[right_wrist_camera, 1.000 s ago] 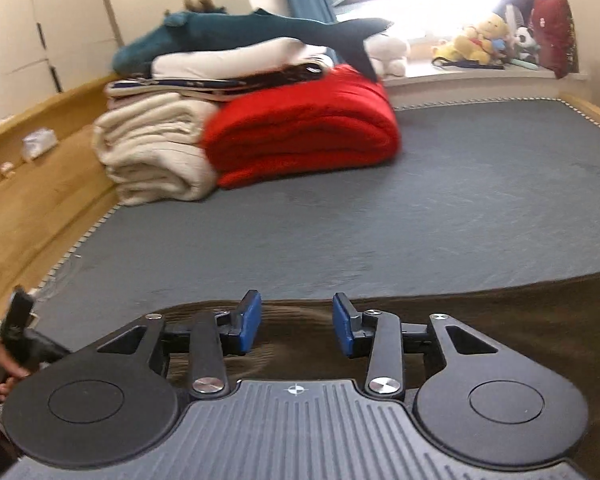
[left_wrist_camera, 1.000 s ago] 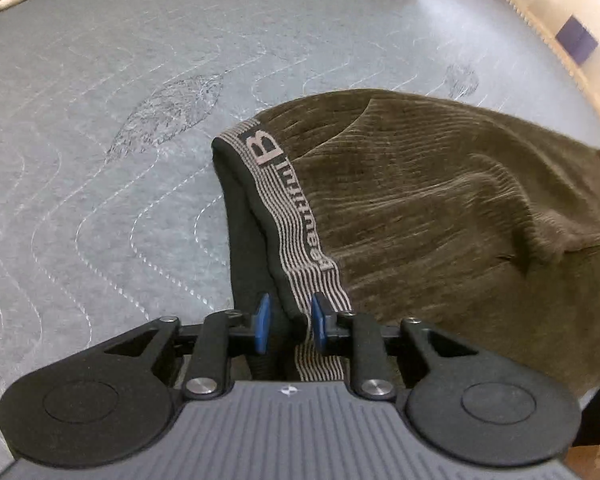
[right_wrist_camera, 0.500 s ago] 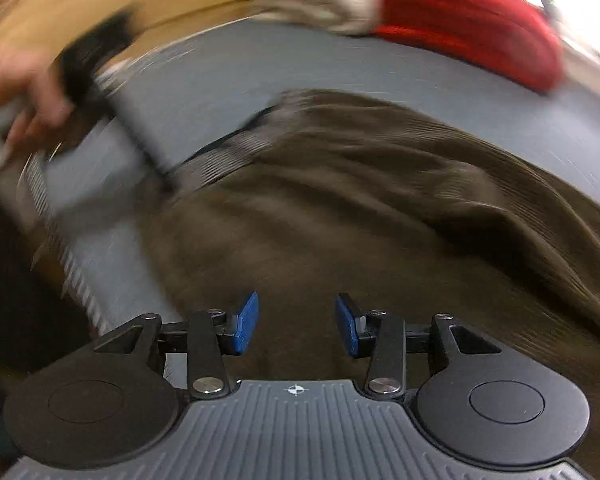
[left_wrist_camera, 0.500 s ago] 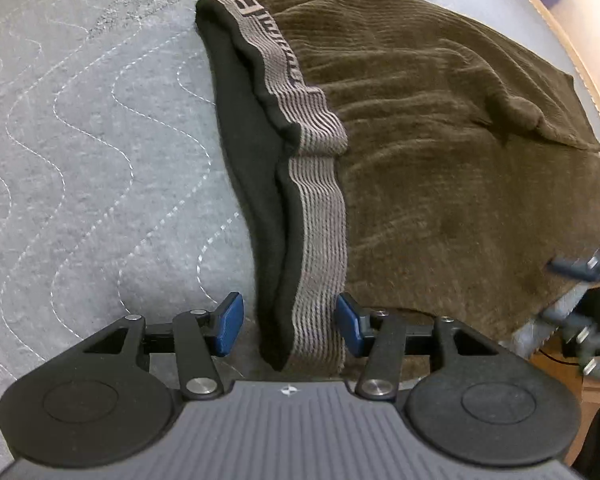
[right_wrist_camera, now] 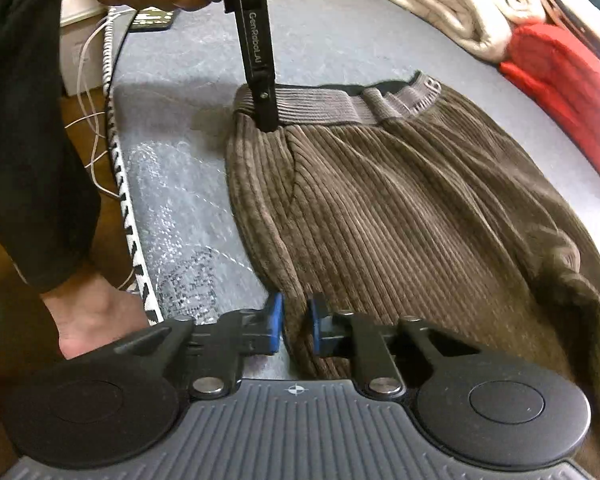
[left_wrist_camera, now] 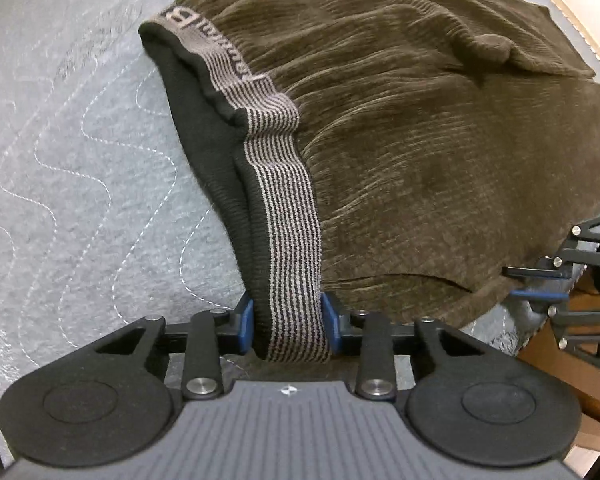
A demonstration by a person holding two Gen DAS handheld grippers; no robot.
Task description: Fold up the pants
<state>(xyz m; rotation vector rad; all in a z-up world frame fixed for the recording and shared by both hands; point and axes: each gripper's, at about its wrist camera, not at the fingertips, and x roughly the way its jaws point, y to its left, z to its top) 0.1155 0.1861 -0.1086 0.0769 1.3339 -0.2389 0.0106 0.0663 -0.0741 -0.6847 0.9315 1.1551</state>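
Brown corduroy pants point(left_wrist_camera: 420, 128) with a grey striped waistband point(left_wrist_camera: 288, 220) lie on the grey quilted mattress point(left_wrist_camera: 72, 160). My left gripper point(left_wrist_camera: 288, 320) has its blue pads on either side of the waistband's near end and grips it. In the right wrist view the pants point(right_wrist_camera: 400, 208) spread ahead and the left gripper point(right_wrist_camera: 266, 120) stands on the waistband point(right_wrist_camera: 324, 106). My right gripper point(right_wrist_camera: 294, 326) is closed on the near side edge of the pants, with a fold of corduroy between the pads. It also shows in the left wrist view point(left_wrist_camera: 540, 284).
The mattress edge with its striped piping point(right_wrist_camera: 120, 176) runs at the left, with wooden floor, white cables point(right_wrist_camera: 88, 80) and my bare foot point(right_wrist_camera: 96, 320) beyond. Folded cream blankets point(right_wrist_camera: 452, 4) and a red blanket point(right_wrist_camera: 568, 76) lie at the far side.
My left gripper went from shut to open, then closed onto the waistband's end. My right gripper swung down from facing the room to the pants' side edge and closed on it.
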